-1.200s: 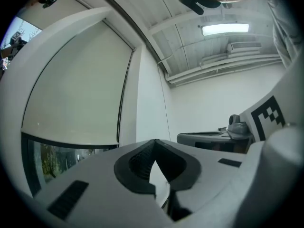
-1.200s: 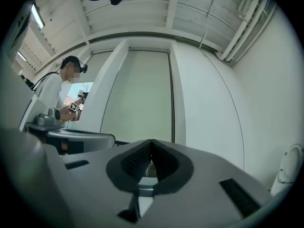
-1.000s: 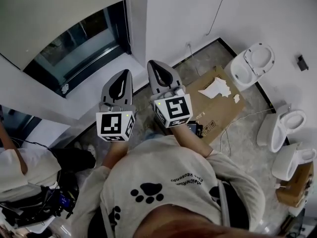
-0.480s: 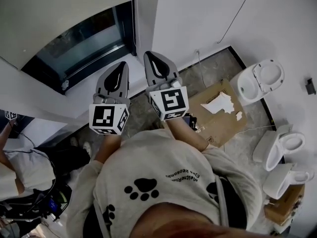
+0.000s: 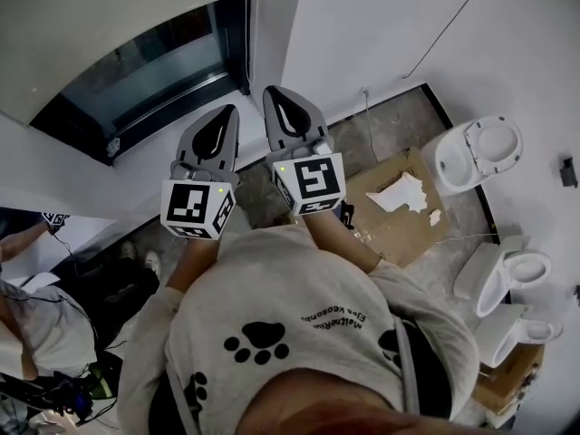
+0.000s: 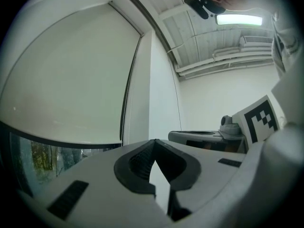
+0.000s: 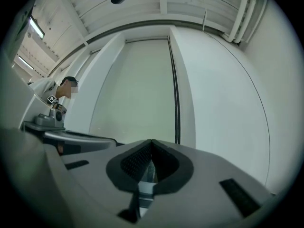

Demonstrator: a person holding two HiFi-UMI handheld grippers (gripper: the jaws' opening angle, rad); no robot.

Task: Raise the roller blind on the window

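Both grippers were pressed shut with nothing between their jaws. The left gripper (image 5: pixel 227 113) and the right gripper (image 5: pixel 277 93) were held side by side, pointing level toward the window (image 5: pixel 154 71) and short of it. The roller blind (image 5: pixel 109 12) hung over most of the glass, leaving a bare strip of pane below its bottom bar. A white ledge (image 5: pixel 127 187) ran under the window. Off to the right, a cardboard sheet (image 5: pixel 399 214) lay on the floor near white toilets (image 5: pixel 476 150). Another person (image 5: pixel 32 320) was at the left.

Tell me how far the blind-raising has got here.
Nothing looks done: the roller blind covers all but a bottom strip of glass. In hand: left gripper and right gripper, both shut and empty, face it. Remaining: grip the dark cord beside it and raise it.
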